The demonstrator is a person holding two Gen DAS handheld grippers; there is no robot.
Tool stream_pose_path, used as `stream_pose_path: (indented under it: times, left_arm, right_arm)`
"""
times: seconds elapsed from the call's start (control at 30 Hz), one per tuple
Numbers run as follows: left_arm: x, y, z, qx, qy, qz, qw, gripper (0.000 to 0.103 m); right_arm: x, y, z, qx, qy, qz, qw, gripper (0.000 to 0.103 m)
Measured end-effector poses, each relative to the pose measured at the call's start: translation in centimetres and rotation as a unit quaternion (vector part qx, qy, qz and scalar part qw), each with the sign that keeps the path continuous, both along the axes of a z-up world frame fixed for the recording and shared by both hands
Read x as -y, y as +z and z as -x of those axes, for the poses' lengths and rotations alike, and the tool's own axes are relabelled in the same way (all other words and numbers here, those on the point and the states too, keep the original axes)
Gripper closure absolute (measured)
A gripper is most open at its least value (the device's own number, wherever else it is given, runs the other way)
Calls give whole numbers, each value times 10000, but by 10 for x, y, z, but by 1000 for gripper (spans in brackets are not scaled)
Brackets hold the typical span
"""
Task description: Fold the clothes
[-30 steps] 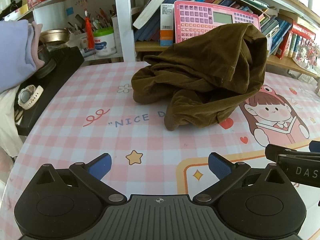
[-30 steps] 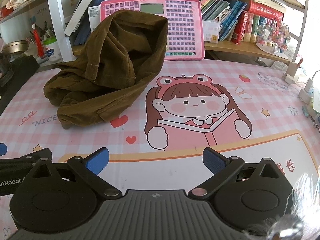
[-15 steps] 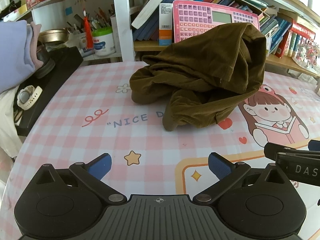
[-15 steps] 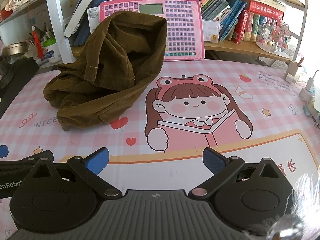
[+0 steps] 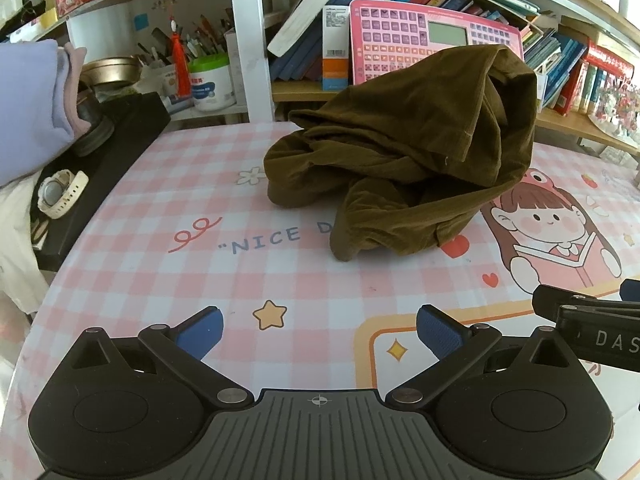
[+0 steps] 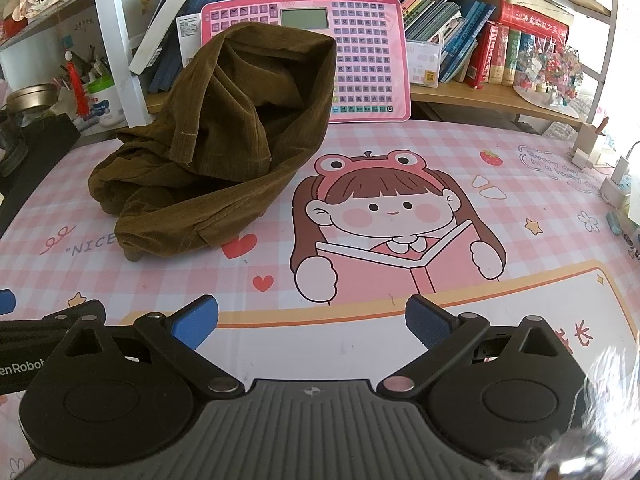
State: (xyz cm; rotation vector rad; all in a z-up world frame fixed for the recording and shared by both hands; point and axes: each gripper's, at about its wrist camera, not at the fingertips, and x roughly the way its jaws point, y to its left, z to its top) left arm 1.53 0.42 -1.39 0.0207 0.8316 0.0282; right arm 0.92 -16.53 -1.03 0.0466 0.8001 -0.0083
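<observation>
A crumpled brown corduroy garment [image 5: 408, 160] lies in a heap on the pink checked table mat [image 5: 200, 272], its top propped against a pink toy keyboard [image 5: 432, 36]. The same garment [image 6: 224, 136] shows at upper left in the right wrist view. My left gripper [image 5: 319, 330] is open and empty, hovering near the front of the mat, well short of the heap. My right gripper [image 6: 312, 322] is open too, nothing between its fingers, over the cartoon girl print [image 6: 392, 232]. Each gripper's side shows at the edge of the other's view.
A bookshelf [image 6: 480, 52] with books runs behind the table. At the left stands a black box [image 5: 100, 160] with a white watch [image 5: 60, 194], a metal bowl [image 5: 114, 68] and a white tub [image 5: 210, 84]. Small items [image 6: 616, 184] sit at the table's right edge.
Both wrist views have shifted only slightly, with the garment drifting a little in frame. Both grippers stay open; the garment has not been touched.
</observation>
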Motion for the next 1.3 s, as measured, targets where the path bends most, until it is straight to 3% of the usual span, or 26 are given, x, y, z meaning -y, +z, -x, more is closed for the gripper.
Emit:
stream_pose_path:
  times: [1.3]
  left_arm:
    - [-2,-5,-6,-115,-77,160,9998,0]
  right_arm:
    - [0,-6,-5,-123,21,6,9999,2]
